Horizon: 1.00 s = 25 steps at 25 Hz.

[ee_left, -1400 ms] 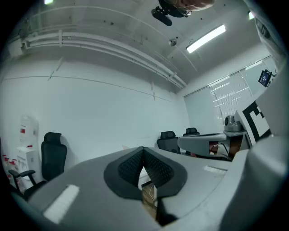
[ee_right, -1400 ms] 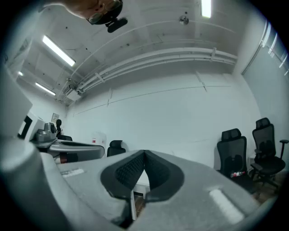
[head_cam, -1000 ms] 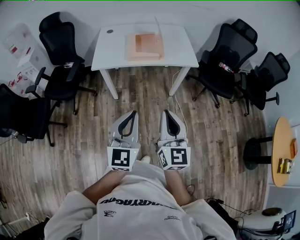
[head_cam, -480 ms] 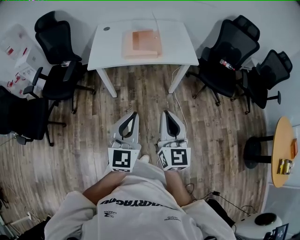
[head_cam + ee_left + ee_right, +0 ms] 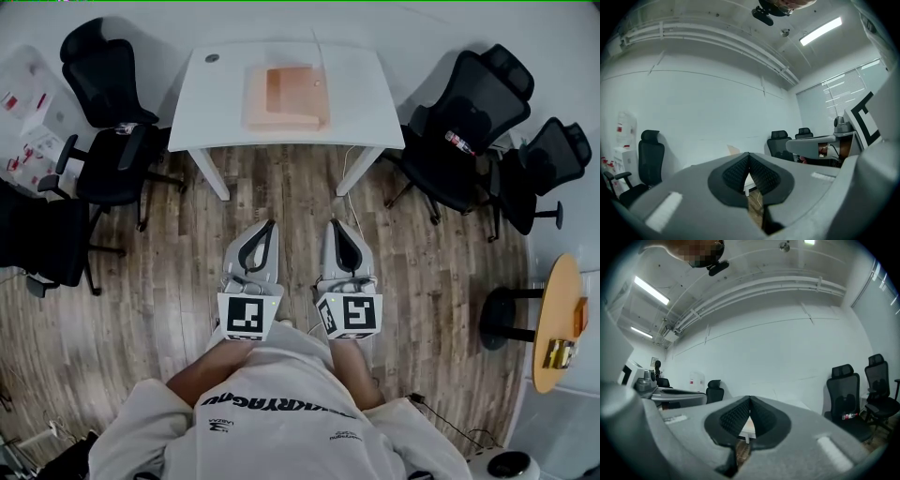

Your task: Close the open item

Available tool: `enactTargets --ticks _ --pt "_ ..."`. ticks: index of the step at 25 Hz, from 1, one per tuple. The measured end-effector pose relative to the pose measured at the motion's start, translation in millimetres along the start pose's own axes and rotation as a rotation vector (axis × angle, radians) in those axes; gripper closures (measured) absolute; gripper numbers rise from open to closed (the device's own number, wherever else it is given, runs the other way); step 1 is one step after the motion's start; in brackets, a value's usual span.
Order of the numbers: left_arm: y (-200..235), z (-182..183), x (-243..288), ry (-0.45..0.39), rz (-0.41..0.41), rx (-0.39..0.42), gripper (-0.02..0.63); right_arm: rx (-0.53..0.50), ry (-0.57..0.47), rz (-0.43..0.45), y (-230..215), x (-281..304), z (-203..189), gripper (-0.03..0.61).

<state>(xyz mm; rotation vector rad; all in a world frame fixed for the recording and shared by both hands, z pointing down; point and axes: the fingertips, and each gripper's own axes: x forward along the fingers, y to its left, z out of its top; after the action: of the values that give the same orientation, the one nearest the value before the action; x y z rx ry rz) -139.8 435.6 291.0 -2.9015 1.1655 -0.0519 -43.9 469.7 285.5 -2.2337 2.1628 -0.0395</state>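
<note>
On a white table (image 5: pixel 361 105) at the far side of the room lies a flat tan box (image 5: pixel 286 97); its thin lid seems to stand up at the box's back edge, and a tan flap (image 5: pixel 733 150) shows in the left gripper view. My left gripper (image 5: pixel 268 228) and right gripper (image 5: pixel 334 228) are held side by side close to the person's body, over the wooden floor, well short of the table. Both are shut with nothing between their pads (image 5: pixel 757 173) (image 5: pixel 759 417), and both point toward the table.
Black office chairs stand left of the table (image 5: pixel 108 112) (image 5: pixel 42 234) and right of it (image 5: pixel 469 122) (image 5: pixel 544 169). A small round wooden table (image 5: pixel 558 323) is at the right edge. A white cable (image 5: pixel 352 187) trails on the floor from the table. A small dark disc (image 5: pixel 213 58) lies on the tabletop.
The table and chairs have shifted slightly lower and nearer in the head view, as the person moves toward them. Both grippers stay shut in the same pose.
</note>
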Motion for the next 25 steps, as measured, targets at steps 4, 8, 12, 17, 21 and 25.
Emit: enactTargets --ticks 4,8,12,17,21,25 --pt "22.4 -5.9 41.6 0.013 0.007 -0.002 0.62 0.004 0.015 0.003 -16.9 45.1 -4.6 0.58" --pt "48.1 1.1 86.7 0.007 0.001 -0.012 0.62 -0.001 0.01 -0.01 -31.2 93.5 7.4 0.58" --pt "72.1 12.6 127.6 0.019 -0.011 -0.019 0.62 0.0 0.006 -0.022 -41.2 139.0 16.7 0.58" --pt "103.4 11.9 171.1 0.015 -0.023 -0.01 0.62 -0.007 0.041 -0.05 -52.6 189.7 14.5 0.58" --pt "128.8 13.9 198.8 0.013 -0.033 -0.013 0.62 -0.008 0.054 -0.063 -55.7 226.6 13.3 0.58" --pt "144.5 10.5 221.2 0.026 -0.055 -0.022 0.62 -0.012 0.058 -0.077 -59.4 255.0 14.1 0.58"
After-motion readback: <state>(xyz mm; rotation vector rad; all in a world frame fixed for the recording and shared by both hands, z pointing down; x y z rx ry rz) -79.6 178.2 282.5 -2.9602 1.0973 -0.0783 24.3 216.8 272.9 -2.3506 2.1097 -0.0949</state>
